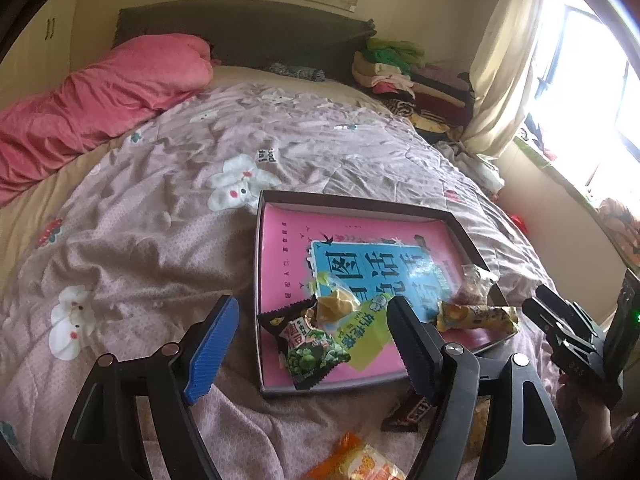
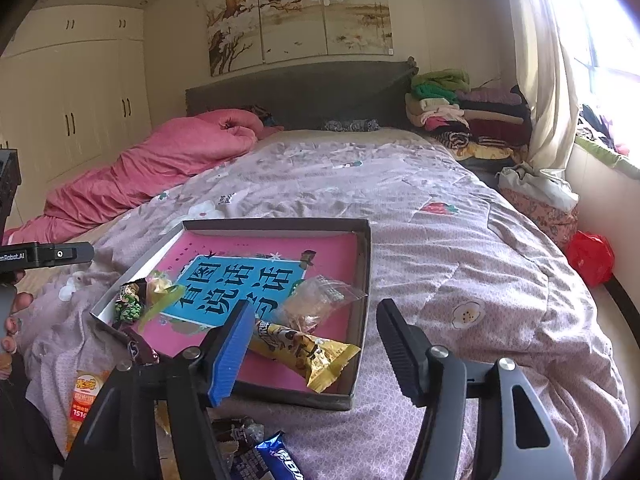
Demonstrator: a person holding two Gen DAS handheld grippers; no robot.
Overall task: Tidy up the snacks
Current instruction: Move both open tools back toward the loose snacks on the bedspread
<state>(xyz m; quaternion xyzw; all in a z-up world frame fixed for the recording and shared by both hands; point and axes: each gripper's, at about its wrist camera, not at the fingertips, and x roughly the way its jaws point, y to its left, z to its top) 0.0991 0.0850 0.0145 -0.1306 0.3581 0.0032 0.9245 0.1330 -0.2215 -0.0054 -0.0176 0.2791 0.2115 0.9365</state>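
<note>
A shallow pink-lined box tray (image 1: pixel 360 204) (image 2: pixel 362 264) lies on the bed. In it lie a green pea snack pack (image 1: pixel 312 354) (image 2: pixel 128 306), a light green packet (image 1: pixel 360 328), a yellow wrapped snack (image 1: pixel 476 316) (image 2: pixel 308 354) and a clear bag (image 1: pixel 474 280) (image 2: pixel 320 296). My left gripper (image 1: pixel 312 344) is open and empty, hovering over the tray's near left corner. My right gripper (image 2: pixel 316 340) is open and empty, above the tray's near right corner. Loose on the quilt lie an orange pack (image 1: pixel 360 462) (image 2: pixel 82 400), a brown bar (image 1: pixel 408 412) (image 2: pixel 140 350) and a blue packet (image 2: pixel 280 460).
The quilt (image 1: pixel 160 240) covers the bed. A pink duvet (image 1: pixel 100 96) lies at the far left. Folded clothes (image 2: pixel 460 116) are stacked by the headboard. A curtain (image 2: pixel 540 80) and window are on the right. A red bag (image 2: pixel 590 256) sits beside the bed.
</note>
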